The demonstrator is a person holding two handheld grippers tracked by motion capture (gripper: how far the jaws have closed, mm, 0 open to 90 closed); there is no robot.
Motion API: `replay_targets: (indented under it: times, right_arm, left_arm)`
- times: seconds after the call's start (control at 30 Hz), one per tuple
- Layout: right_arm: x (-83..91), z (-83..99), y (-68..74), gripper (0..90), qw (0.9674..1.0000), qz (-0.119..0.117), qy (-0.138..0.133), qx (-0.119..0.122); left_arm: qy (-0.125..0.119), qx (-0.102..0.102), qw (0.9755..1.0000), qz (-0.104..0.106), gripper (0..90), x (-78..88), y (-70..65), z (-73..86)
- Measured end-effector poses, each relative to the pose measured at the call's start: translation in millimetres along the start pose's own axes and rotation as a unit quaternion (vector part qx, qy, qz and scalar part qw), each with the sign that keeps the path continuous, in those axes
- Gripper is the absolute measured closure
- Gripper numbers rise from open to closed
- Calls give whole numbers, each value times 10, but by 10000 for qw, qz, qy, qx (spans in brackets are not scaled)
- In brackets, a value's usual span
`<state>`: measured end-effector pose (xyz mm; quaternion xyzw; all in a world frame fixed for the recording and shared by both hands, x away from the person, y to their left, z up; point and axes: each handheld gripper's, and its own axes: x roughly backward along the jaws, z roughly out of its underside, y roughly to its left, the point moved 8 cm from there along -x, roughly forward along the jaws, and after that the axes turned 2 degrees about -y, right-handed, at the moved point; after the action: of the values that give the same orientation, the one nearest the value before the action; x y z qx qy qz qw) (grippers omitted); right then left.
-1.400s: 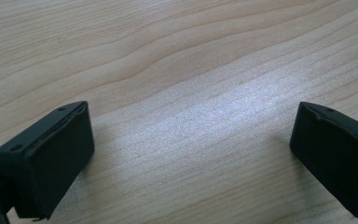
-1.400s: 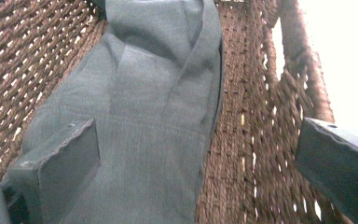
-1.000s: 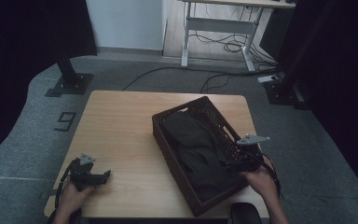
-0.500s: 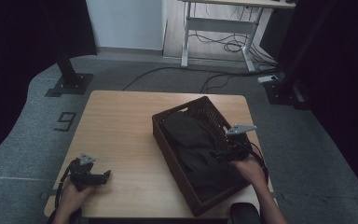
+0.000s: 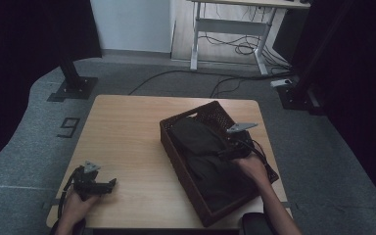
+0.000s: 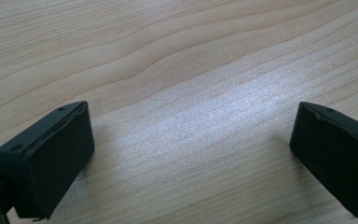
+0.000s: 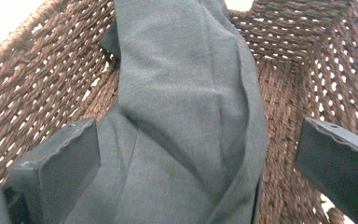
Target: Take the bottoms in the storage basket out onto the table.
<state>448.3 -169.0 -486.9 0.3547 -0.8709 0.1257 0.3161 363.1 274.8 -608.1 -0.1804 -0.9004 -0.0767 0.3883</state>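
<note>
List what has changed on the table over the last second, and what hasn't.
The right gripper has moved from the near right rim of the wicker basket inward, leftward and away from the person, and now hangs with its jaws open over the dark cloth inside. It has not taken hold of anything. The left gripper stays open at the near left of the table; basket and cloth lie as before.

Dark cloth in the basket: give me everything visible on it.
The dark grey cloth looks like soft woven fabric, crumpled with long folds and a seamed edge. It lies loosely inside the brown wicker basket, covering most of its floor and resting against its walls. The right tongs hover open over it, jaws apart on either side of a fold.
</note>
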Motion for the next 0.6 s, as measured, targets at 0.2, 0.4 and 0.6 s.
replay_targets:
  times: [0.2,0.4,0.6]
  right_arm:
    - [-147,-62,-9,0,9999,-73,16,-94]
    - [-306,-106,-14,0,9998,-126,107,-112]
    - [-470,-104,-16,0,9992,-151,333,-138]
  left_arm:
    - [-1,1,10000,0,0,0,0,0]
    - [0,0,10000,0,0,0,0,0]
    - [-1,0,10000,1,0,0,0,0]
